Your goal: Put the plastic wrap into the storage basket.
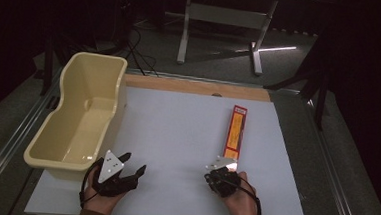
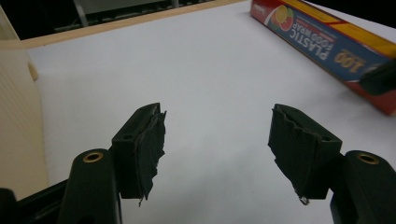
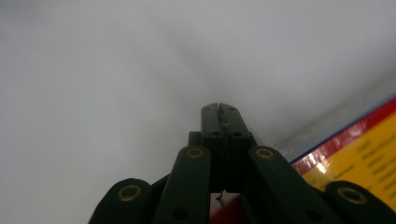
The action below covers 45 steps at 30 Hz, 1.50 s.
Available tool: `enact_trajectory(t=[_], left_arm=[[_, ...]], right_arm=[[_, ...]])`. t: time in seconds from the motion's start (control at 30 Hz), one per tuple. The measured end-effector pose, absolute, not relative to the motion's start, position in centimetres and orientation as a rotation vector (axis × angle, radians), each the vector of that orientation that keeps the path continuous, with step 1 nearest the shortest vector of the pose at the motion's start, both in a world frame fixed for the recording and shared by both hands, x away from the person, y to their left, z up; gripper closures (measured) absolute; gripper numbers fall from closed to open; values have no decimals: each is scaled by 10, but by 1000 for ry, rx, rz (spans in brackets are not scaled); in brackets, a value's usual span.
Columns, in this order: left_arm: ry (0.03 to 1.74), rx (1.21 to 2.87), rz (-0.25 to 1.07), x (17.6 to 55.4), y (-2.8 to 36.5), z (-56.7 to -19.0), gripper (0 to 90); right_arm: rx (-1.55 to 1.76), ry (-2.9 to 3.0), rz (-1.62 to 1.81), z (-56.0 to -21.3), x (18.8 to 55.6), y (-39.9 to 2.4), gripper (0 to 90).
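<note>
While the right gripper (image 3: 218, 108) is pressed fully closed on nothing, the plastic wrap box (image 1: 235, 133) is seen at its twelve o'clock, long, yellow and red-edged. Spread wide and empty, the left gripper (image 1: 134, 166) is flanked at ten o'clock by the cream tub (image 1: 58, 112).

Cream plastic tub (image 1: 80, 116) at left of frame, on white surface (image 1: 176, 136). Grey floor, white table legs (image 1: 224, 19) along top.

My right gripper (image 1: 223, 175) sits at the near end of the food wrap box (image 1: 235, 133); cream tub (image 1: 80, 112) far left.
</note>
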<state>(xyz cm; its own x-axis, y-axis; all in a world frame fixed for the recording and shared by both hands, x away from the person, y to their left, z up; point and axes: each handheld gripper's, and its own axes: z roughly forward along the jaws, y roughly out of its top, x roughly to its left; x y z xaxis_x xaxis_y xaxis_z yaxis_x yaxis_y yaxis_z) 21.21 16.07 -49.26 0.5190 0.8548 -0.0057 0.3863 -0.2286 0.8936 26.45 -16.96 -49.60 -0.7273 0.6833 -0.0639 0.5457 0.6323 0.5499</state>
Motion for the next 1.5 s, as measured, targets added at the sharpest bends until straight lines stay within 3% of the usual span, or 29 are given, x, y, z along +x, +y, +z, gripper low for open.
enact_trajectory(t=[0.23, 0.57, 0.93, 1.5], left_arm=[[1036, 1829, 626, 213, 160, -494, 352], [1046, 1823, 626, 213, 161, -494, 352], [1039, 1835, 624, 214, 158, -495, 352], [1050, 1827, 619, 214, 160, -494, 351]], right_arm=[[1135, 2535, 727, -495, 253, -216, 898], [1246, 2437, 642, -493, 261, -251, 893], [1217, 2384, 889, -460, 285, -249, 601], [1337, 2332, 689, -449, 369, -241, 355]])
